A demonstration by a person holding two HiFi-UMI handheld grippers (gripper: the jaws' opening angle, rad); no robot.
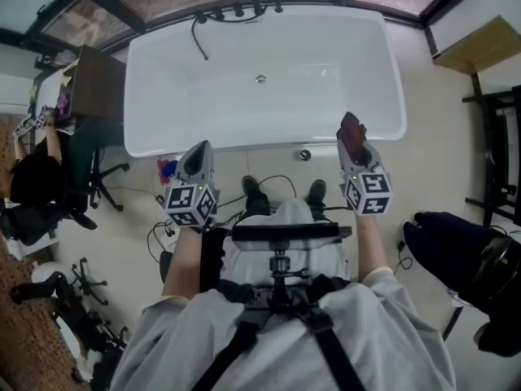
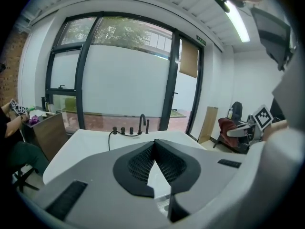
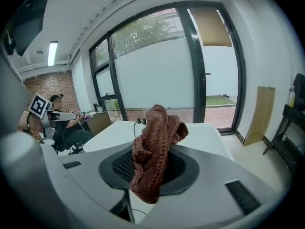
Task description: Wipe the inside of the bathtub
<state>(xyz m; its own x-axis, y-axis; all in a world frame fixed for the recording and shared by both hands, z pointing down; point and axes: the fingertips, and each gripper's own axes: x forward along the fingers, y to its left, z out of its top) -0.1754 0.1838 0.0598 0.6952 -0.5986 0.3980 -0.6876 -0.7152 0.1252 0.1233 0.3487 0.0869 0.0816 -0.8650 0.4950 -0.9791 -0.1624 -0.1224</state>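
Head view: right gripper (image 1: 352, 142) clamps cloth (image 1: 351, 126) before bathtub (image 1: 269, 140); left gripper (image 1: 199, 151) apparently closed, forearms parallel.

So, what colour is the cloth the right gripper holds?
Reddish-brown; the cloth shows best in the right gripper view.

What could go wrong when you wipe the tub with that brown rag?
1. The rag is only partly pinched in the right gripper, loose ends hanging, so it might slip out while wiping.
2. Cables lie on the floor by the shoes; stepping closer to the tub could mean a trip.
3. The black hose at the far rim could snag the rag.
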